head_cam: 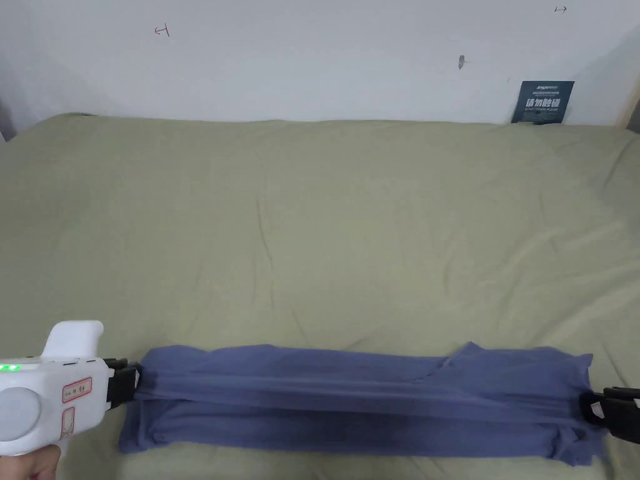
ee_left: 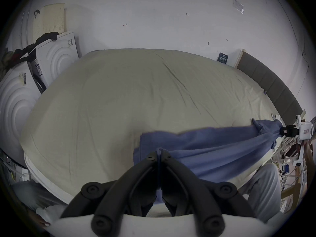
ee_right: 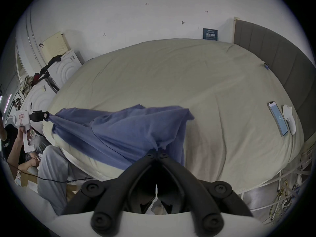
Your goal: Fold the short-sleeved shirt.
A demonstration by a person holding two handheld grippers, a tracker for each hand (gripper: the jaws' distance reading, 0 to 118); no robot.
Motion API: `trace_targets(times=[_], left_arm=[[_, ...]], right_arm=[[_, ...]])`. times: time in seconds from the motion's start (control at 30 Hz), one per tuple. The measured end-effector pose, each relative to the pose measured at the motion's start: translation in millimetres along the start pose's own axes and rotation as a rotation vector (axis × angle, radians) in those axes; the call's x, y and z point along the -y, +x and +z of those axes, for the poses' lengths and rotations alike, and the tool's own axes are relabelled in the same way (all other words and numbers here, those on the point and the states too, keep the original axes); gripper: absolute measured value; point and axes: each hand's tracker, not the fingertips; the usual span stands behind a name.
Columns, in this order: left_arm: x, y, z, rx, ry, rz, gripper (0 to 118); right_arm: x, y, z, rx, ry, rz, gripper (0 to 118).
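The shirt (head_cam: pixel 362 400) lies stretched along the bed's (head_cam: pixel 325 219) near edge, the left tool (head_cam: pixel 134 382) at its left end, the right tool (head_cam: pixel 592 409) at its right; a phone (ee_right: pixel 278 120) lies far right.

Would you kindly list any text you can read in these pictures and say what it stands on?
Dark sign on the wall: characters too blurred to read.
Red-edged stickers on the left gripper: too small to read.
Marks on the wall: scribbles, not readable.
Phone on the bed: nothing legible.

Soft, even, dim indoor light; both gripper views bulge fisheye-round, black from 12 through 12 o'clock, slightly blurred.
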Motion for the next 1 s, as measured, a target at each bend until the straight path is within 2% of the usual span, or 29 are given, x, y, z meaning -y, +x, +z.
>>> trace_targets(times=[0.2, 0.43, 0.47, 0.5, 0.53, 0.57, 0.6, 0.67, 0.8, 0.83, 0.87, 0.9, 0.93, 0.97, 1.0], left_arm=[[25, -1, -12, -0.01, -0.046, 0.017, 0], [34, 1, -20, -0.021, -0.063, 0.028, 0], [34, 3, -18, -0.015, -0.052, 0.026, 5], [32, 5, -14, -0.023, -0.052, 0.023, 23], [31, 6, -12, -0.032, -0.052, 0.019, 65], [31, 7, -9, -0.039, -0.042, 0.018, 117], [26, 10, 7, -0.008, 0.115, -0.05, 117], [14, 20, 23, -0.042, 0.053, 0.017, 116], [2, 45, 46, -0.029, 0.192, -0.011, 114], [1, 55, 52, -0.027, 0.224, -0.031, 112], [0, 68, 60, -0.023, 0.279, -0.049, 105], [-1, 83, 68, -0.034, 0.312, -0.056, 89], [0, 92, 72, -0.028, 0.346, -0.066, 55], [1, 97, 74, -0.018, 0.383, -0.082, 0], [3, 107, 74, -0.05, 0.396, -0.088, 0]], right_arm=[[20, 10, -13, 0.003, -0.033, -0.045, 0], [32, 11, -22, 0.021, -0.042, -0.046, 2], [31, 11, -21, 0.02, -0.034, -0.056, 8], [29, 6, -17, 0.059, -0.039, -0.068, 31], [27, 5, -14, 0.101, -0.045, -0.065, 69], [27, 2, -9, 0.1, -0.022, -0.062, 111], [26, -1, -1, 0.111, 0.051, -0.077, 118], [19, -12, 12, 0.132, 0.121, -0.087, 118], [5, -52, 33, 0.148, 0.275, -0.047, 117], [2, -63, 37, 0.145, 0.309, -0.047, 117], [-3, -79, 40, 0.146, 0.32, -0.043, 111], [-3, -94, 45, 0.133, 0.38, -0.033, 97], [-3, -106, 48, 0.126, 0.424, -0.014, 63], [-4, -121, 50, 0.149, 0.45, -0.007, 8], [-3, -132, 48, 0.189, 0.475, 0.006, 1]])
